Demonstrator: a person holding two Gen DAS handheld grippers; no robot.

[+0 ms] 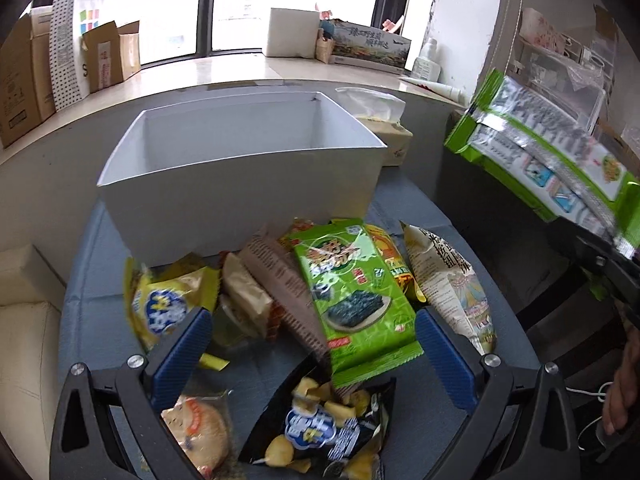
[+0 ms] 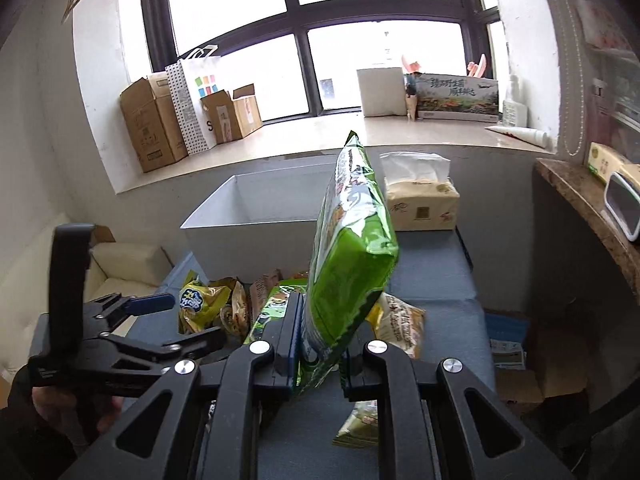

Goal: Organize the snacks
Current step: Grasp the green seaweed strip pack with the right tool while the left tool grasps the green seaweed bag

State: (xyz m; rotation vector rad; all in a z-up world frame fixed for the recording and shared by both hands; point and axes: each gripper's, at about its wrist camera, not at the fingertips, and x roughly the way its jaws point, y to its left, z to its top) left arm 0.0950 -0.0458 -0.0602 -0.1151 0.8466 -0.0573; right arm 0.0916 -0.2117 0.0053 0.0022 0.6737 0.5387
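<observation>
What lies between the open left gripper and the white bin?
A heap of snack packets, with a green seaweed packet on top, reaching the white bin; left wrist view, left gripper.

White bin (image 1: 240, 168): mouth open, nothing inside; clear access from above. Snack pile (image 1: 304, 300) packed against the bin's near wall, so no low path to the bin from the front. Tissue pack (image 2: 422, 204) stands just beside the bin's right rear corner, narrowing that side. Blue desk (image 2: 432, 280) right of the pile is bare: free lane there. Green packet (image 2: 352, 264) hangs upright in the air before the bin's right part. Left gripper (image 1: 312, 348), fingers spread, sits low over the pile.
</observation>
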